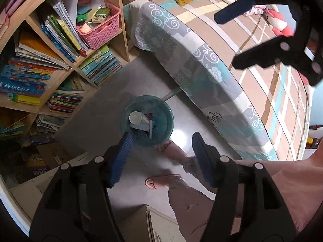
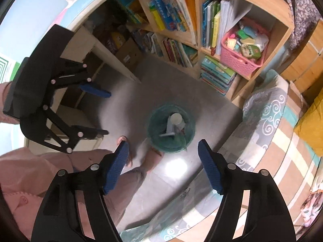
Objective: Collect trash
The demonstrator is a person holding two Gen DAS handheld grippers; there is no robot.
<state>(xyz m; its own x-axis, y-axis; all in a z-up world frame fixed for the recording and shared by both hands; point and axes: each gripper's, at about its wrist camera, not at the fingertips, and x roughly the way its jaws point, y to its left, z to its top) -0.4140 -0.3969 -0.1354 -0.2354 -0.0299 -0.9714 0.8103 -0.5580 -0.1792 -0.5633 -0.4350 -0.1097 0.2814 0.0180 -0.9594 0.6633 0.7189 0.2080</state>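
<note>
A teal bin stands on the grey floor below both grippers. Inside it lie a white paper cup and a grey flat piece of trash. My left gripper hangs high above the bin, pointing down, open with nothing between its blue pads. My right gripper also points down over the bin, open and empty. In the left wrist view the right gripper shows at the upper right; in the right wrist view the left gripper shows at the left.
A wooden bookshelf full of books, with a pink basket, stands behind the bin. A bed with a patterned cover flanks it. The person's feet and a cardboard box are nearby.
</note>
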